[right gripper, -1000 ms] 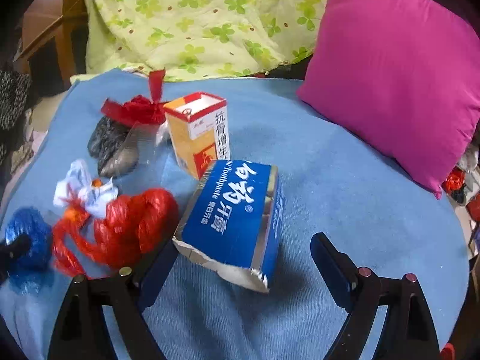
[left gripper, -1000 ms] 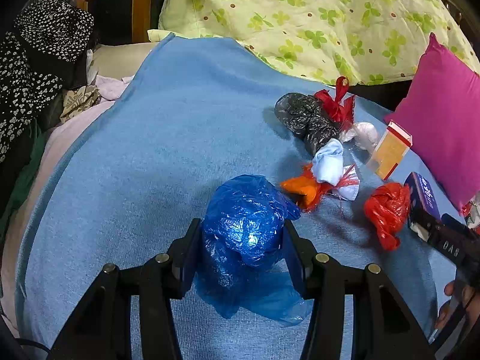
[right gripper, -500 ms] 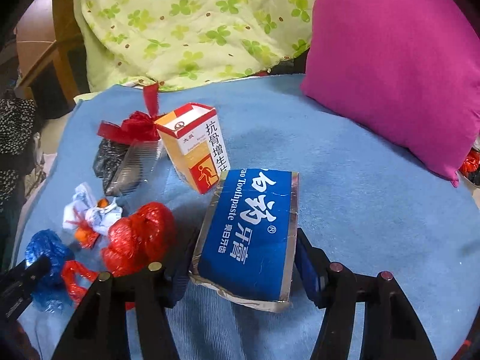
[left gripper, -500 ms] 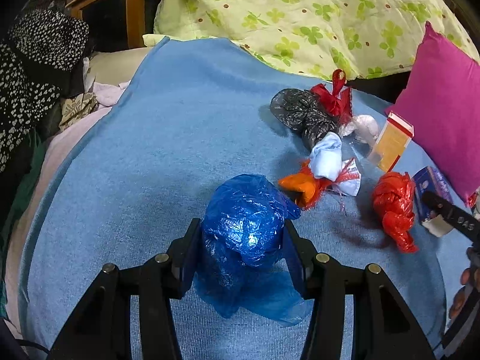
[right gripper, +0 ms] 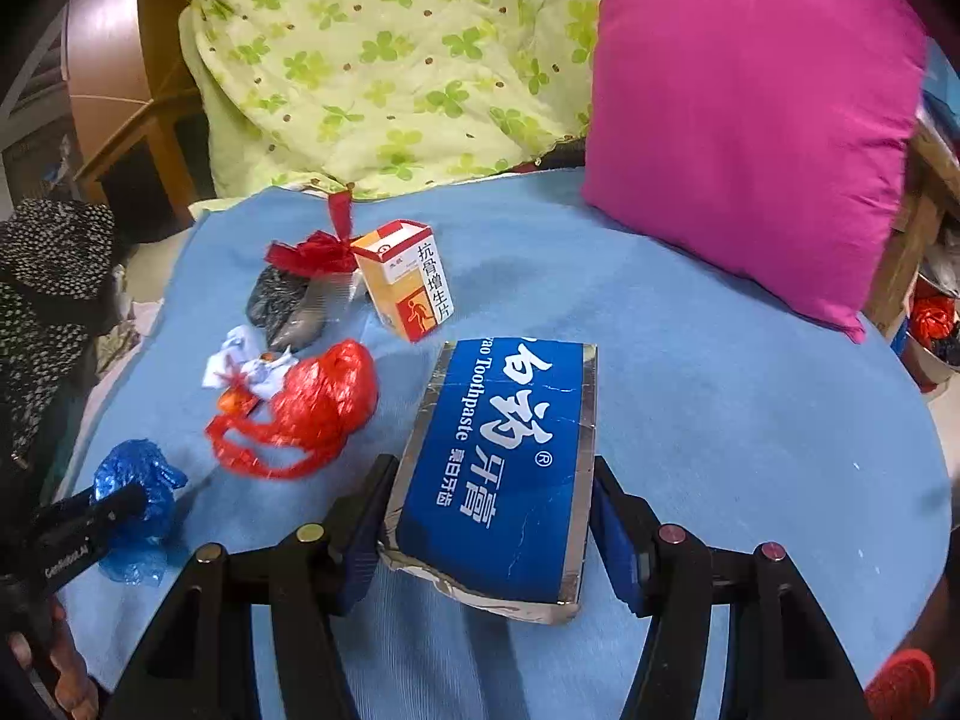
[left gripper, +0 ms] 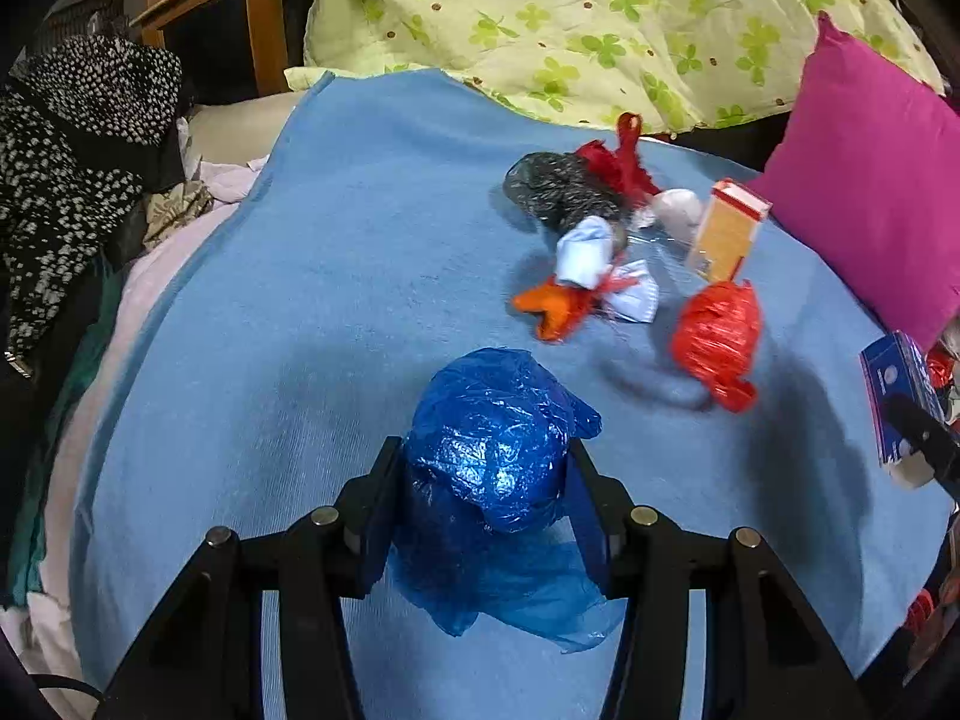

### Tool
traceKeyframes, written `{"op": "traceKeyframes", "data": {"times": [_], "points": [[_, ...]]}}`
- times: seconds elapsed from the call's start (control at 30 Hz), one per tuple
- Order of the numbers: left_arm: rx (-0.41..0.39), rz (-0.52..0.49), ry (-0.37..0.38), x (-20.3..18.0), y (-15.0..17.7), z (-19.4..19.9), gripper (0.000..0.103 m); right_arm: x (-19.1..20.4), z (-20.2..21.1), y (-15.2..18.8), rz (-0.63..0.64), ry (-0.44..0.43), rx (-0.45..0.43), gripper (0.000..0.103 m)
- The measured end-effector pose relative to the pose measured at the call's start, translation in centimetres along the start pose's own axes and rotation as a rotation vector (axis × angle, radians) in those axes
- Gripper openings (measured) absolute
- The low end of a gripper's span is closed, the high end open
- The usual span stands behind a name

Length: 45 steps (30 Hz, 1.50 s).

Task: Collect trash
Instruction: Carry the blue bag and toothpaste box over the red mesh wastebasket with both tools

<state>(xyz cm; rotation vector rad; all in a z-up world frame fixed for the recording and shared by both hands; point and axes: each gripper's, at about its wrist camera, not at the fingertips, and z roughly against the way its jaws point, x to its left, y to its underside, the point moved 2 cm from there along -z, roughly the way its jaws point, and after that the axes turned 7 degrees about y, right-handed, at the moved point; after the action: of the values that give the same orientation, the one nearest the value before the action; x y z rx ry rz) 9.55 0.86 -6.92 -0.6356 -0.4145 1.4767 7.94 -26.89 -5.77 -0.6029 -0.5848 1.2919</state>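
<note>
My left gripper [left gripper: 483, 498] is shut on a crumpled blue plastic bag [left gripper: 492, 450] and holds it over the blue blanket [left gripper: 336, 276]. My right gripper [right gripper: 489, 516] is shut on a blue toothpaste box [right gripper: 504, 468], lifted off the blanket. Still lying on the blanket are a red plastic bag [right gripper: 312, 408], a white and orange wrapper [left gripper: 588, 282], a black bag tied with red ribbon [left gripper: 564, 186] and an upright orange medicine box [right gripper: 408, 282]. The toothpaste box also shows at the right edge of the left wrist view [left gripper: 900, 408].
A magenta pillow [right gripper: 750, 120] lies at the back right. A green clover quilt [right gripper: 390, 60] is piled behind. Black spotted clothing [left gripper: 66, 150] lies off the blanket's left edge, by a wooden cabinet [left gripper: 240, 12].
My right gripper closed on the toothpaste box and lifted it. The left gripper rose slightly, still holding the blue bag.
</note>
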Motion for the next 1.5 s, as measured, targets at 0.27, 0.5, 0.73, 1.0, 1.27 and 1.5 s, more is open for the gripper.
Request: {"op": "traceKeyframes", "data": {"times": [0.27,0.5,0.73,1.0,1.27,1.5], "points": [[-0.027,-0.043,0.010,-3.4,0.8,3.8,0.053,-3.2,5.1,1.6,-0.047,-0.012,-0.050,0.064],[-0.044,-0.112,0.050,-7.9,1.0,5.7,0.053,-7.0,8.9,2.7,-0.098,0.012,-0.086,0.064],[-0.051,-0.183,0.101,-12.8,1.3,6.8,0.053,-10.7,11.5,4.1,-0.147,0.050,-0.103,0.064],[-0.037,-0.257,0.160,-17.5,2.5,7.4,0.053,-13.7,13.0,5.8,-0.187,0.091,-0.100,0.064],[-0.016,-0.345,0.248,-22.6,4.2,7.7,0.053,-18.7,14.8,9.5,-0.270,0.174,-0.070,0.064],[0.011,-0.421,0.330,-27.3,5.8,8.0,0.053,-23.9,16.0,14.0,-0.357,0.270,-0.014,0.064]]}}
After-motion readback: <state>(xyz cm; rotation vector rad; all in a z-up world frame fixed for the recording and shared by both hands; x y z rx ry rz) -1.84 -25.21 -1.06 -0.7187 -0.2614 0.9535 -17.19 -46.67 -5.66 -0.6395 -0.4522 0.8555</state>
